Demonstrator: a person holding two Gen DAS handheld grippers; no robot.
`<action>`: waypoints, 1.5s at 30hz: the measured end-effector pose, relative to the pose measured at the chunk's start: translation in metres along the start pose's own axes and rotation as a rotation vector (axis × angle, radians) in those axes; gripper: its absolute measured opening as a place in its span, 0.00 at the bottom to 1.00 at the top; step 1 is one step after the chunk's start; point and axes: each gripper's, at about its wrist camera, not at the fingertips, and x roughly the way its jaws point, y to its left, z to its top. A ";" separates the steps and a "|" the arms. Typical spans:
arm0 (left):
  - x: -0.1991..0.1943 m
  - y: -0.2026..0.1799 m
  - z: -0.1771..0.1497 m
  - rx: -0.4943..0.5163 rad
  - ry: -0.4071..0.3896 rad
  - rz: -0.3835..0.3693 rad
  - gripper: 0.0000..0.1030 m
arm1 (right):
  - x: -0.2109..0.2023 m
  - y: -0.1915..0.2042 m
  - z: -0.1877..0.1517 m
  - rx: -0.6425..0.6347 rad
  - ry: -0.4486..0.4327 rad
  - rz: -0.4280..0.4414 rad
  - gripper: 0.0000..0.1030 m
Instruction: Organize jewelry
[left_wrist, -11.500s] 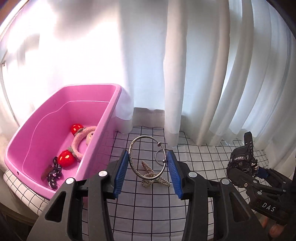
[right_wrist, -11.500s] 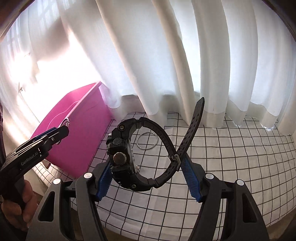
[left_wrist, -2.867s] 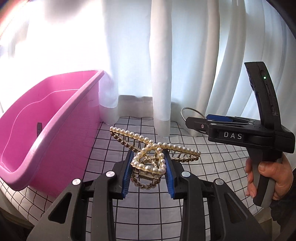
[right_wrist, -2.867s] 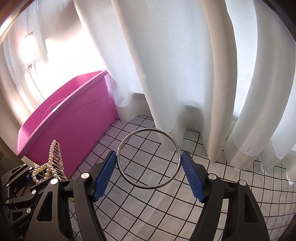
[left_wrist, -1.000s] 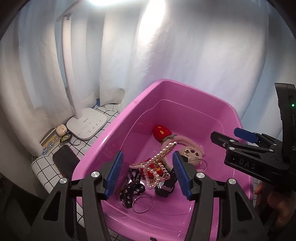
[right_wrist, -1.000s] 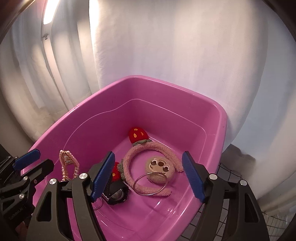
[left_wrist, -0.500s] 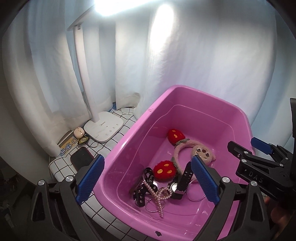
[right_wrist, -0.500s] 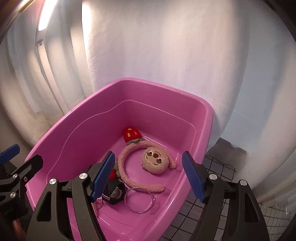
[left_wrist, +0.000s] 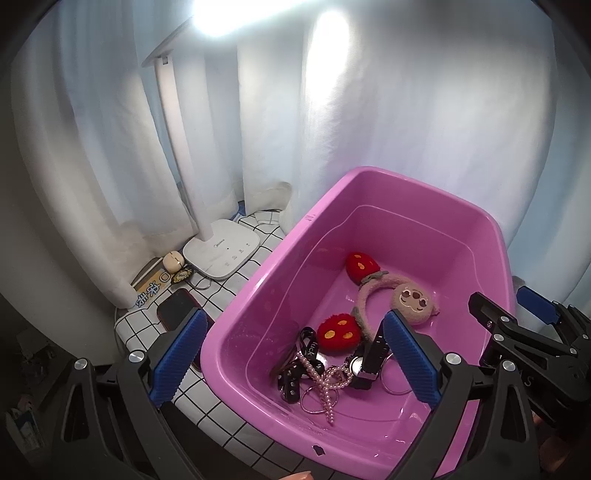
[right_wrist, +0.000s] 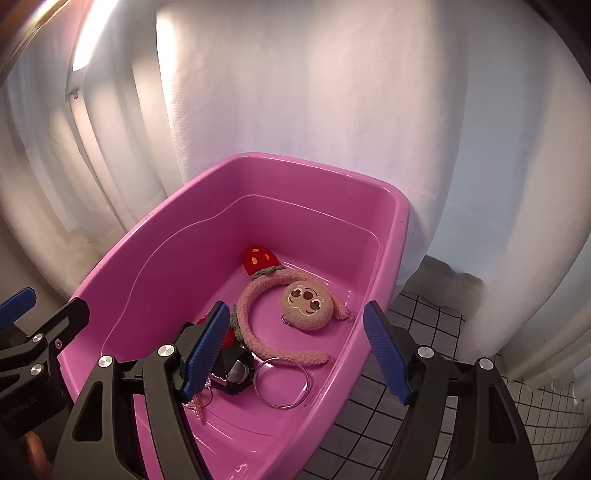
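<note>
Left wrist view: while the left gripper (left_wrist: 295, 358) hangs with jaws wide and empty, the pearl hair clip (left_wrist: 327, 382) lies in the pink plastic tub (left_wrist: 258, 295) beside a black watch (left_wrist: 364, 365).
Right wrist view: right gripper (right_wrist: 295, 349) jaws wide, empty; silver metal ring (right_wrist: 282, 382) on the tub floor below the pink plush headband (right_wrist: 273, 317).

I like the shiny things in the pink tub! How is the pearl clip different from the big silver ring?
The pearl clip is made of many pinkish beads in a tangled shape; the ring is one plain, smooth metal circle. The clip lies piled against the watch and black straps; the ring lies flat on the bare floor of the tub. Both are inside the tub, and neither gripper holds them.
</note>
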 end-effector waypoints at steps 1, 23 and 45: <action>0.000 0.001 0.000 -0.004 0.002 -0.006 0.92 | -0.001 0.001 -0.001 -0.002 -0.002 -0.001 0.69; -0.011 0.007 -0.003 -0.005 0.002 0.000 0.92 | -0.019 0.013 -0.006 -0.027 -0.025 -0.009 0.69; -0.013 0.008 -0.003 -0.008 0.012 -0.007 0.92 | -0.028 0.020 -0.011 -0.045 -0.027 -0.025 0.69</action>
